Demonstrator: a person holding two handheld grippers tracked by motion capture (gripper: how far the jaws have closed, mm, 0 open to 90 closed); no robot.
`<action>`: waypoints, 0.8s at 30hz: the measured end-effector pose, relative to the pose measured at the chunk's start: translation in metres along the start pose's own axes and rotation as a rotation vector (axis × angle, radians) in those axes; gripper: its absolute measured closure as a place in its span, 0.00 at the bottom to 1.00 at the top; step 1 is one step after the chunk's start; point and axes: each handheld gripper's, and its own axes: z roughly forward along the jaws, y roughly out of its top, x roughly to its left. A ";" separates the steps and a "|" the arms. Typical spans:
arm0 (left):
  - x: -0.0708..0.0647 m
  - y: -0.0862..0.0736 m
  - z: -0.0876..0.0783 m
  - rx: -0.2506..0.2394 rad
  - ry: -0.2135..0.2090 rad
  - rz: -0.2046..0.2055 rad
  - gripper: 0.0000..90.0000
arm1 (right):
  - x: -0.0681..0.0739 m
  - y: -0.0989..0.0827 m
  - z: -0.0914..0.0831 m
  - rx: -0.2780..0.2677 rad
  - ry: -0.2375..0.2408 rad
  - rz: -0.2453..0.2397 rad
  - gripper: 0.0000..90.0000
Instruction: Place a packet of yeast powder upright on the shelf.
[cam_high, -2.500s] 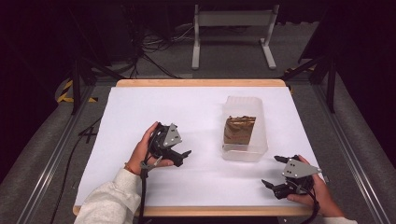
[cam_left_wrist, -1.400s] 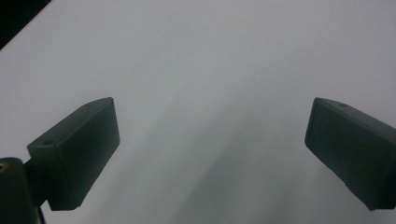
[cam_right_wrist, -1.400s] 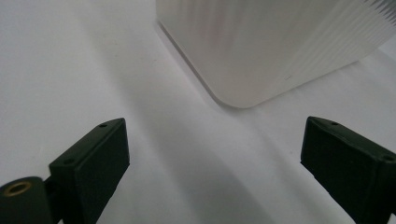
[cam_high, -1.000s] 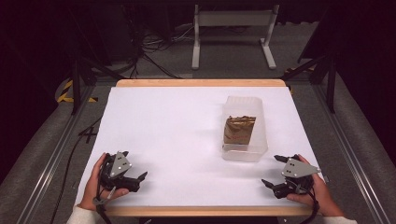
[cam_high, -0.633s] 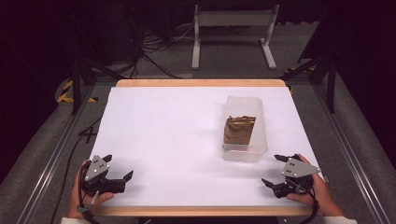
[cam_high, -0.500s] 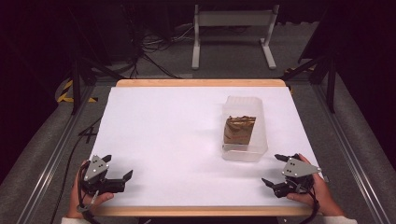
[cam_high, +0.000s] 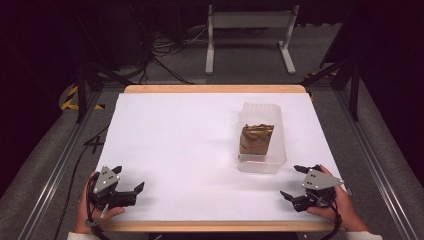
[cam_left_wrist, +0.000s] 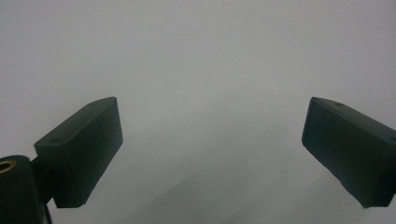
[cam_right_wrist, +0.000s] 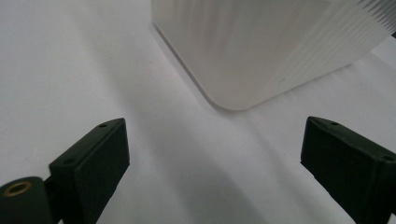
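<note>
A clear plastic bin (cam_high: 262, 137) stands on the right half of the white table (cam_high: 190, 145), and a crumpled brown bag (cam_high: 255, 139) lies inside it. My left gripper (cam_high: 128, 180) rests at the table's front left corner, open and empty, and its own view has its jaws spread wide over bare white surface (cam_left_wrist: 210, 93). At the front right corner my right gripper (cam_high: 295, 181) is open and empty too, just in front of the bin. The bin's ribbed near corner (cam_right_wrist: 252, 51) sits ahead of my right gripper (cam_right_wrist: 215, 154).
The table has a wooden edge (cam_high: 215, 89) along the back and front. Beyond it are a dark floor, cables and a white metal stand (cam_high: 250, 30). Grey rails run along both sides.
My left gripper pulled back from the middle of the table, near the bin, to the front left corner and settled there. The right gripper barely shifted.
</note>
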 end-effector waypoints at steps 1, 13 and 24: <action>-0.001 0.000 0.000 0.003 -0.002 -0.001 0.06 | 0.000 0.000 0.000 -0.001 0.001 0.000 0.09; -0.003 0.001 0.003 0.018 -0.006 0.016 0.06 | 0.000 0.000 -0.001 -0.003 -0.004 0.004 0.09; -0.004 0.002 0.007 0.025 -0.013 0.026 0.06 | -0.002 -0.002 -0.002 -0.008 -0.013 0.015 0.09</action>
